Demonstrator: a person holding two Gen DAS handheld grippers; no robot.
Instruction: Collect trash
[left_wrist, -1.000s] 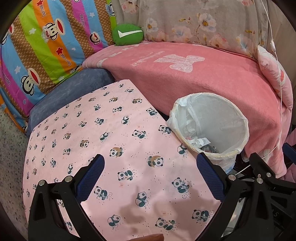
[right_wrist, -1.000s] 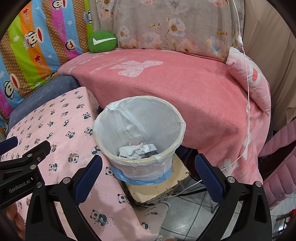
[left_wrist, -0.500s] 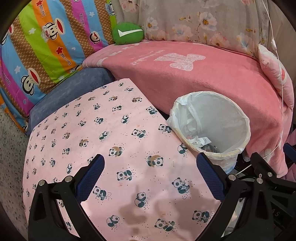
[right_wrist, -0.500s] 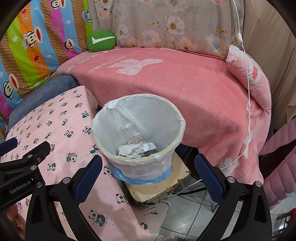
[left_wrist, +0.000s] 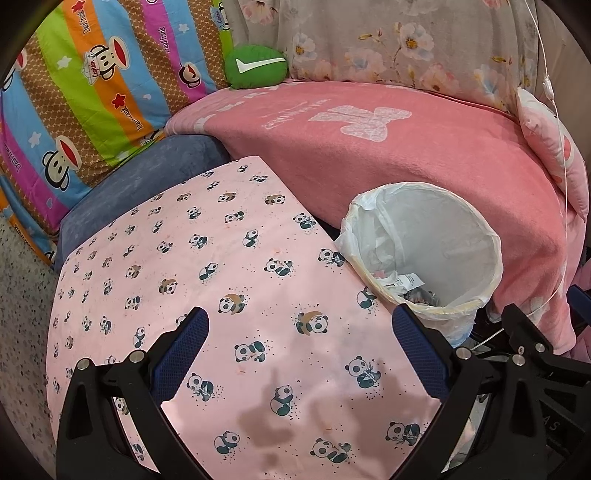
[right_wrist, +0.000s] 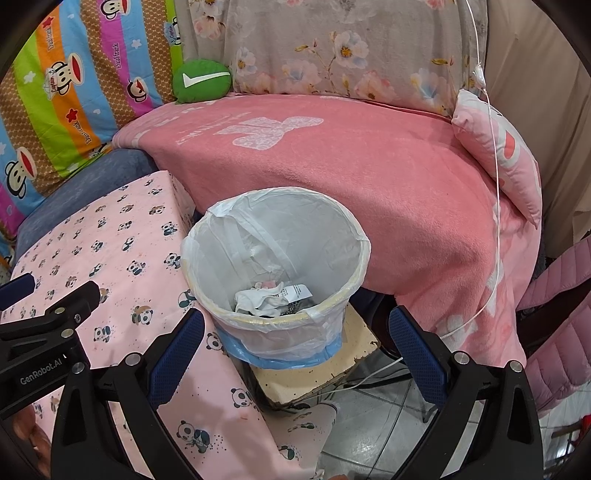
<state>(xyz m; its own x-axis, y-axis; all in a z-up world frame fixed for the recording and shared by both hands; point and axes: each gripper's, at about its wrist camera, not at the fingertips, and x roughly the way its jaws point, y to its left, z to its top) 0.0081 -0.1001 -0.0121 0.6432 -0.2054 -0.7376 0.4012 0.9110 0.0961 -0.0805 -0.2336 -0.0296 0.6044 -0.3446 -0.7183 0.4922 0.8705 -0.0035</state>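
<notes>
A round bin lined with a white plastic bag (right_wrist: 295, 332) stands on a cream block beside the table, and it also shows in the left wrist view (left_wrist: 484, 291). Crumpled white paper and a printed label (right_wrist: 269, 297) lie at its bottom. My left gripper (left_wrist: 301, 343) is open and empty above the pink panda-print tablecloth (left_wrist: 192, 266). My right gripper (right_wrist: 295, 347) is open and empty, just in front of the bin and above it. The left gripper's body shows at the left edge of the right wrist view (right_wrist: 48, 332).
A sofa under a pink blanket (right_wrist: 369, 177) curves behind the bin. A green cushion (left_wrist: 255, 66), striped monkey-print bedding (left_wrist: 74, 92), a pink pillow (right_wrist: 506, 155) and a hanging white cord (right_wrist: 495, 184) are around it. Tiled floor with cables (right_wrist: 369, 417) lies below.
Both views have shifted slightly; the bin sits a little lower and nearer in each. Both grippers stay open and empty.
</notes>
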